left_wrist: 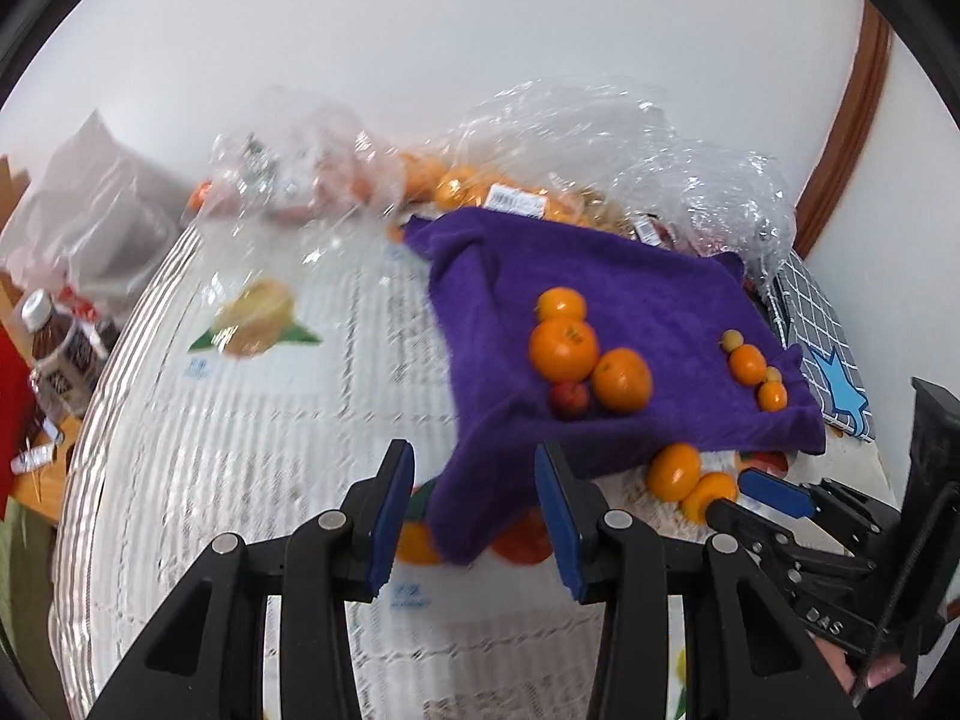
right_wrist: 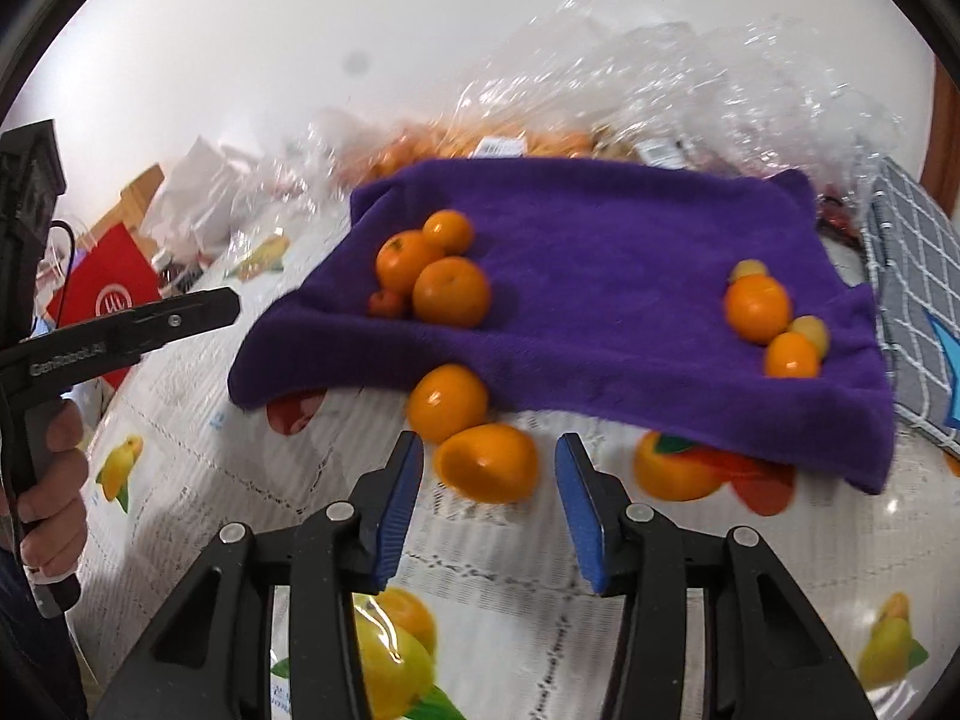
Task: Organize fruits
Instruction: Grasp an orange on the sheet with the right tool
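A purple cloth (left_wrist: 612, 300) (right_wrist: 600, 240) lies on the fruit-print tablecloth (right_wrist: 510, 588). On the cloth, three oranges with a small red fruit (right_wrist: 441, 276) (left_wrist: 576, 354) sit at the left. A second cluster of oranges and small yellow fruits (right_wrist: 774, 318) (left_wrist: 756, 372) sits at the right. Two loose oranges (right_wrist: 474, 432) (left_wrist: 690, 480) rest off the cloth's near edge. My right gripper (right_wrist: 489, 480) is open, and the nearer orange (right_wrist: 486, 462) lies between its blue pads, untouched. My left gripper (left_wrist: 474, 510) is open over the cloth's near corner.
Crinkled clear plastic bags (left_wrist: 540, 138) (right_wrist: 690, 72) holding more fruit stand behind the cloth. A grey checked pouch (right_wrist: 918, 300) lies at the right. At the left are a bottle (left_wrist: 54, 348), a red bag (right_wrist: 114, 288) and white bags. A hand (right_wrist: 48, 480) holds the left gripper.
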Available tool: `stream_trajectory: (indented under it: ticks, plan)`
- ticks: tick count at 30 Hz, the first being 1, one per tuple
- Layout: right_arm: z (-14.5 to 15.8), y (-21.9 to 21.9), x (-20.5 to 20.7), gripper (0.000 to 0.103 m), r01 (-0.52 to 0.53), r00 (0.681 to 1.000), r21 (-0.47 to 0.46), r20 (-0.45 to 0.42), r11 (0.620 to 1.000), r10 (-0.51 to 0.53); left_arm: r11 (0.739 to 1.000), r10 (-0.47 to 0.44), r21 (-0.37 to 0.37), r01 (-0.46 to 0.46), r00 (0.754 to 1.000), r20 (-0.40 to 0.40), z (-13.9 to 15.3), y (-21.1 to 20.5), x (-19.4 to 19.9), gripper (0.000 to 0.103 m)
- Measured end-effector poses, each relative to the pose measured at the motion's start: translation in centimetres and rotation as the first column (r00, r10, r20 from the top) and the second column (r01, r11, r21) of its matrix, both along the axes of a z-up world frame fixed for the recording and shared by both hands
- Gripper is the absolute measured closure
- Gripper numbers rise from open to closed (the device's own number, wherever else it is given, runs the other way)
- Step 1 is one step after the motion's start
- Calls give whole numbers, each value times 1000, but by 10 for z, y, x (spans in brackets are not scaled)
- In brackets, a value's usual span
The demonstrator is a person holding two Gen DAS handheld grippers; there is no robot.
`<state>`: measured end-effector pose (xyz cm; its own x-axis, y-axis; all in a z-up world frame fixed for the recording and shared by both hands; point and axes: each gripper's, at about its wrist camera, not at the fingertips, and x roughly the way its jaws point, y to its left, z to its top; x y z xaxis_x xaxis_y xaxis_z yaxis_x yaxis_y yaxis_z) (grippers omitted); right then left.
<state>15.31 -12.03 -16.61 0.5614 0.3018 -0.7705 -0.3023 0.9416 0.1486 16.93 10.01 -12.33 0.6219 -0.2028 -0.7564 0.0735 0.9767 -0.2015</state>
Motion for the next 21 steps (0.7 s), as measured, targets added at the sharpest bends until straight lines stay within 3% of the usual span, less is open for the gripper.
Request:
stream_trajectory:
  ticks: [8, 21]
  plan:
    - [-21, 12, 9, 59, 22, 999, -47, -44, 999, -24, 1000, -5, 5, 5, 1000, -5, -13, 8, -9, 63]
    - [-14, -16, -20, 60, 67, 998, -96, 10, 993, -66, 1000, -12, 15, 13, 996, -83, -37, -1, -24, 63]
